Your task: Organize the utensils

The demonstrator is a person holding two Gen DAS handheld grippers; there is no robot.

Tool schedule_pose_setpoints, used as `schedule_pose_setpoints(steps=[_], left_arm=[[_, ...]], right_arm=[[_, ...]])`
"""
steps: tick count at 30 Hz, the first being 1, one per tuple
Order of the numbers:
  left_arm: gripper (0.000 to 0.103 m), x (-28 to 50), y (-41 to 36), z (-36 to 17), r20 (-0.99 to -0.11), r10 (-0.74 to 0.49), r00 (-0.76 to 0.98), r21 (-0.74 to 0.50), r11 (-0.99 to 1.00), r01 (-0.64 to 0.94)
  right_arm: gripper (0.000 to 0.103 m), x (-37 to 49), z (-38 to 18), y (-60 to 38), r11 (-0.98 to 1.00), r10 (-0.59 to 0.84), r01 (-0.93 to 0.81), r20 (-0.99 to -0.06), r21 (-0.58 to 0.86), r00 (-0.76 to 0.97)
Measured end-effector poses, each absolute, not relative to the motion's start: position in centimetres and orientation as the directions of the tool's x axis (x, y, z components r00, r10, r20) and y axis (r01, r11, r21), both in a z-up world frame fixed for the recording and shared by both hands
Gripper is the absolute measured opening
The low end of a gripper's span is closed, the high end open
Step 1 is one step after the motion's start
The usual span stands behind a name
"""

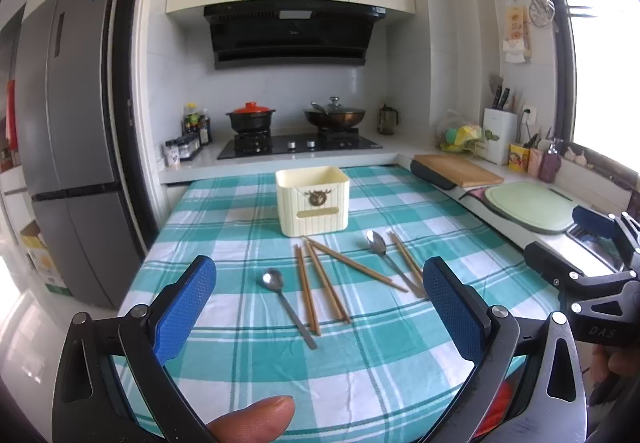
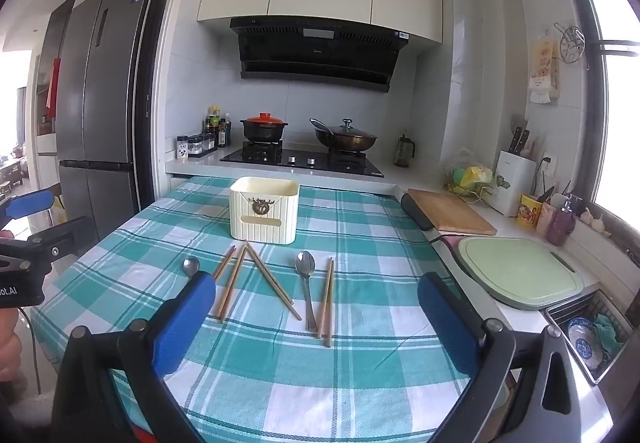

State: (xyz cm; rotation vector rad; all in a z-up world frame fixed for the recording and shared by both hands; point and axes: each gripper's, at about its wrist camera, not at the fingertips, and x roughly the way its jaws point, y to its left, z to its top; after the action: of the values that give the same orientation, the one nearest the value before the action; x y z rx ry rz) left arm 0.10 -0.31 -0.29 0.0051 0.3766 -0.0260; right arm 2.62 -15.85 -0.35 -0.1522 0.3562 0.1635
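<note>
Both wide apart and empty: left gripper [image 1: 320,307] and right gripper [image 2: 316,319], jaws gaping above the checked worktop [image 2: 360,363]. Scattered ahead, in front of the cream holder [image 1: 313,201]: two spoons [image 1: 286,303] [image 2: 307,283] and chopsticks [image 1: 320,283].

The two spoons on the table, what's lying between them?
Between the left spoon and the right spoon lie wooden chopsticks: two pairs side by side, one slanted. The left wrist view shows it best.
</note>
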Motion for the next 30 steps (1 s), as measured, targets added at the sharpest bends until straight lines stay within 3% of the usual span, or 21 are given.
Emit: schedule_pose_setpoints(steps=[30], left_arm=[[0.103, 0.33, -0.25, -0.36, -0.392, -0.03, 0.919, -0.032, 0.999, 0.019]], right_arm=[[0.103, 2.66, -0.43, -15.86, 0.975, 0.133, -0.187, -0.355, -0.12, 0.925]])
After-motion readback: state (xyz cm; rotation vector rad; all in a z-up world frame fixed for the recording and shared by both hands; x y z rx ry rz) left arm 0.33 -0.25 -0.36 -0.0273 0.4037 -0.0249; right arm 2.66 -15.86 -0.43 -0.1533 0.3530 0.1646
